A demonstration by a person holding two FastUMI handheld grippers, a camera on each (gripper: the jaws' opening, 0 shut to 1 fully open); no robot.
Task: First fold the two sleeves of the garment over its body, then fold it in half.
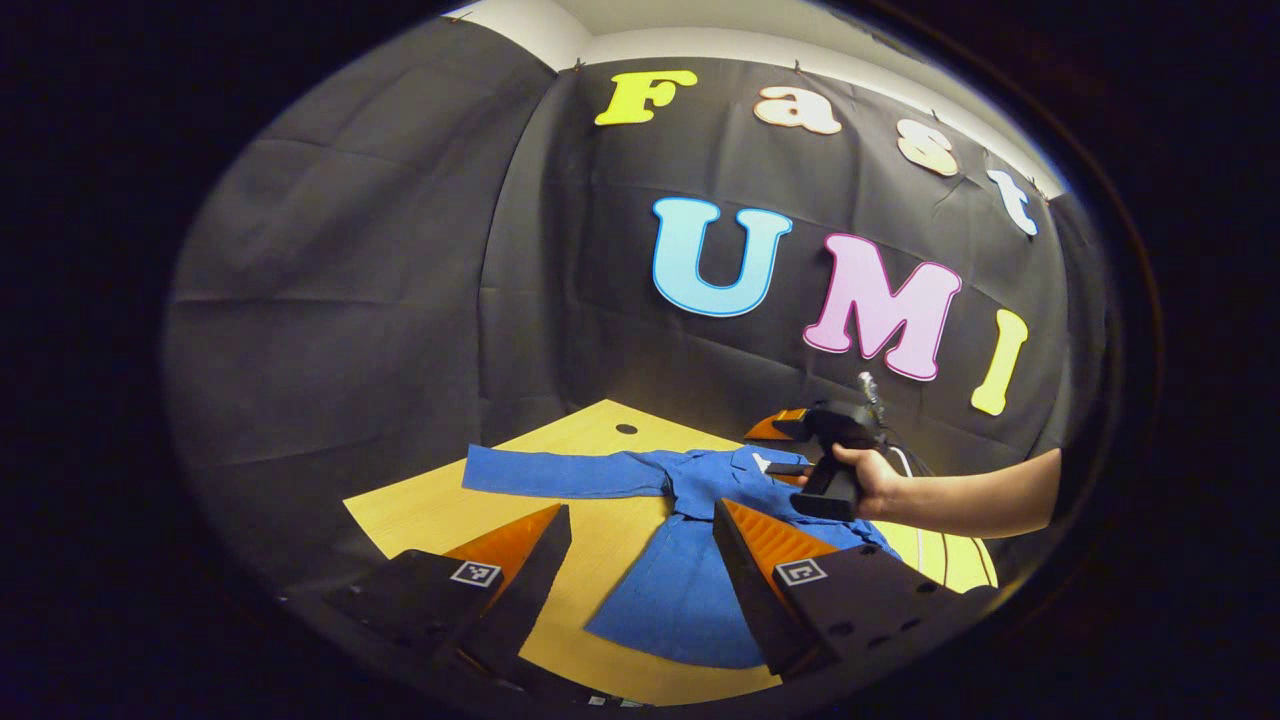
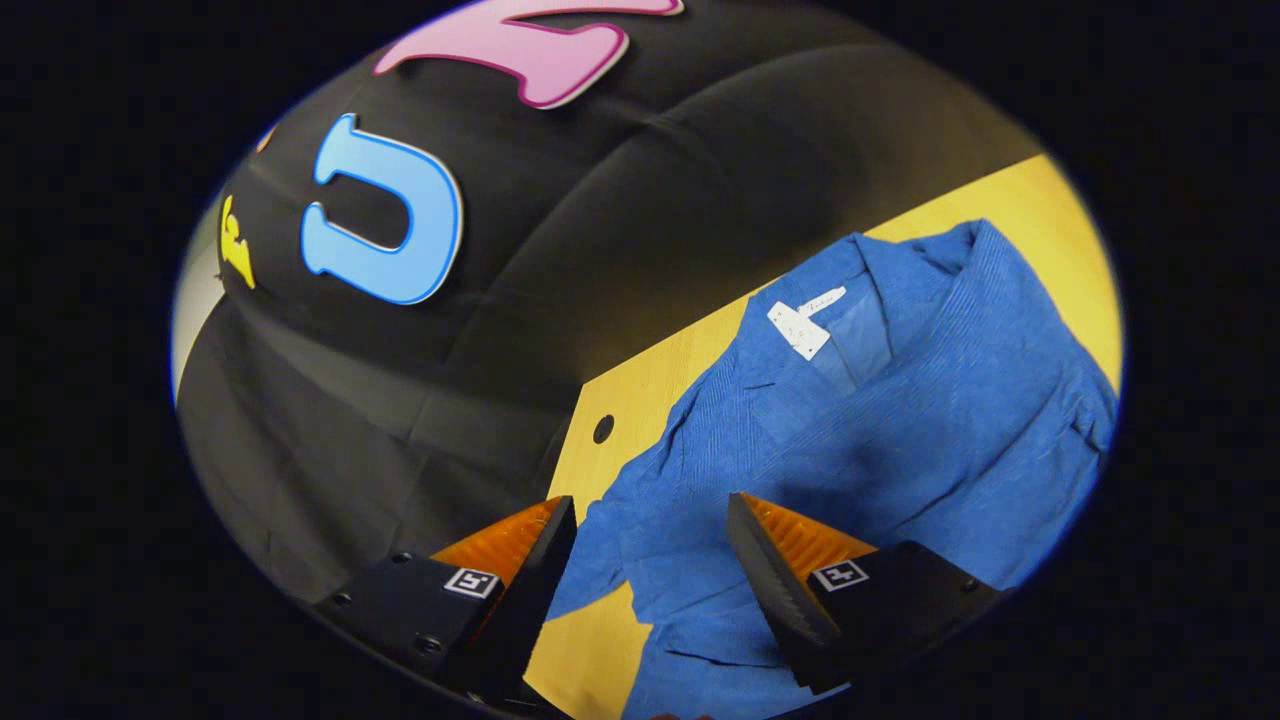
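A blue garment [image 1: 680,590] lies flat on the yellow table [image 1: 420,510]. One sleeve [image 1: 560,472] stretches out to the left in the left gripper view. My left gripper [image 1: 640,525] hovers open above the hem side, with nothing between its fingers. A hand holds my right gripper [image 1: 780,450] over the collar end, and it hides the garment's right side. In the right gripper view the collar with its white label [image 2: 800,326] lies ahead. My right gripper [image 2: 650,525] stands open just above the blue cloth [image 2: 900,440], with nothing held.
The table has a small round hole [image 2: 603,429] near its far edge, beside the black cloth wall [image 1: 350,300]. A bare forearm [image 1: 980,495] reaches in from the right in the left gripper view. Bare table shows left of the garment's body.
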